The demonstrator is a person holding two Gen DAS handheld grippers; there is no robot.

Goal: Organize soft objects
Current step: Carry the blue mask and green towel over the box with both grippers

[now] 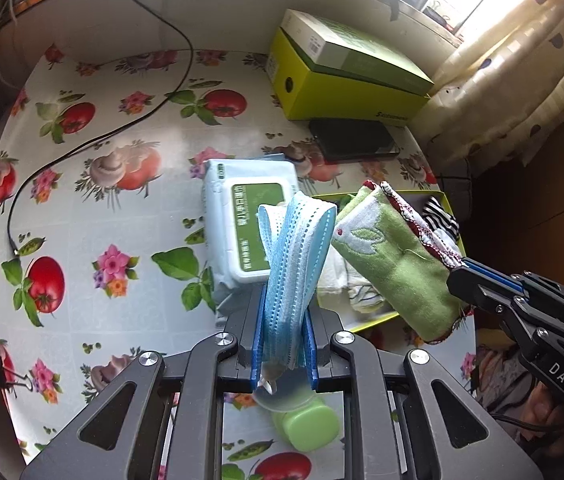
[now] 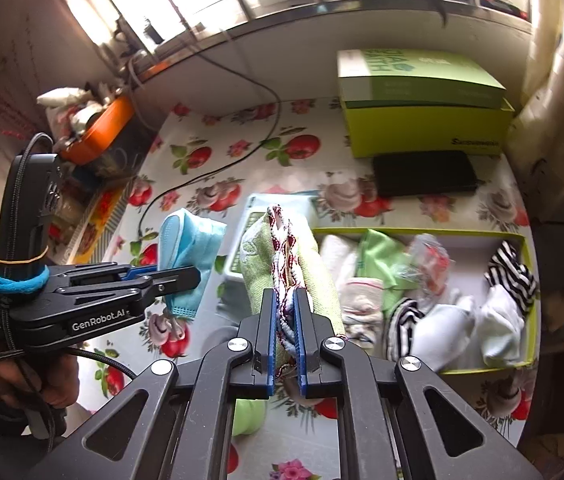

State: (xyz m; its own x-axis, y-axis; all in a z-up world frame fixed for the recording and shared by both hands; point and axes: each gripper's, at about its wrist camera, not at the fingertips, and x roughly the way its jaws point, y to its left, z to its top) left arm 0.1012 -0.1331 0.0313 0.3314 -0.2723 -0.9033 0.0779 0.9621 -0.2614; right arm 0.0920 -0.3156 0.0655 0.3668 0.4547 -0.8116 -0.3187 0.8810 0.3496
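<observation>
Above the worktop, the left gripper clamps a stack of blue masks and the right gripper pinches a green towel beside the box. The loosely fanned masks could slip free, or the drooping towel could snag the box rim.

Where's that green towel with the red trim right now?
The green towel is pinched in the right tool, held up above the table between the wipes pack and the open yellow box of socks.
</observation>
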